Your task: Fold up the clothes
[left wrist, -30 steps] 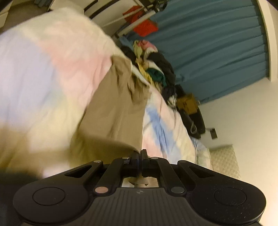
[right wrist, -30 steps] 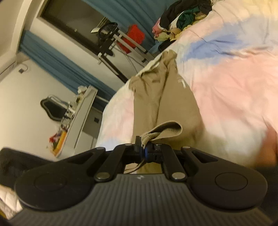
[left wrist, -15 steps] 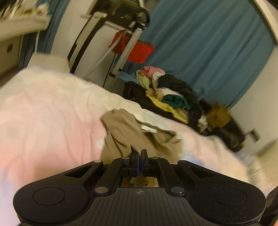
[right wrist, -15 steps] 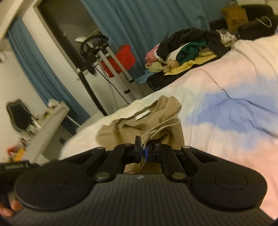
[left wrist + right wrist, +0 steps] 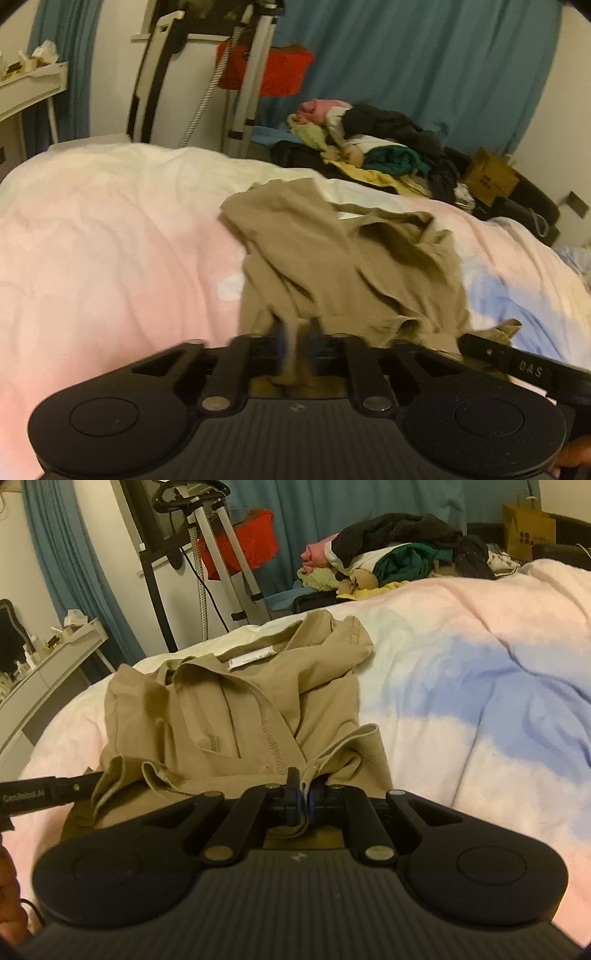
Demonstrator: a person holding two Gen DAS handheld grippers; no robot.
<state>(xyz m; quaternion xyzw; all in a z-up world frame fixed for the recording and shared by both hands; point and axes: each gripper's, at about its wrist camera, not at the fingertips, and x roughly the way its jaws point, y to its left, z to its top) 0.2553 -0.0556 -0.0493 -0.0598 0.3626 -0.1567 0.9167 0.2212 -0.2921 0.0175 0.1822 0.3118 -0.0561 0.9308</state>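
Khaki garment (image 5: pixel 236 709) now crumpled nearer — both hand-held grippers (image 5: pixel 297 341) (image 5: pixel 304 801) pinch its hem; "GenRobot.AI" legible.

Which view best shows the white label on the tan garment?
Right wrist: the white label lies sharp and unobstructed on the tan garment. The left wrist view is blurred; no label can be made out there.
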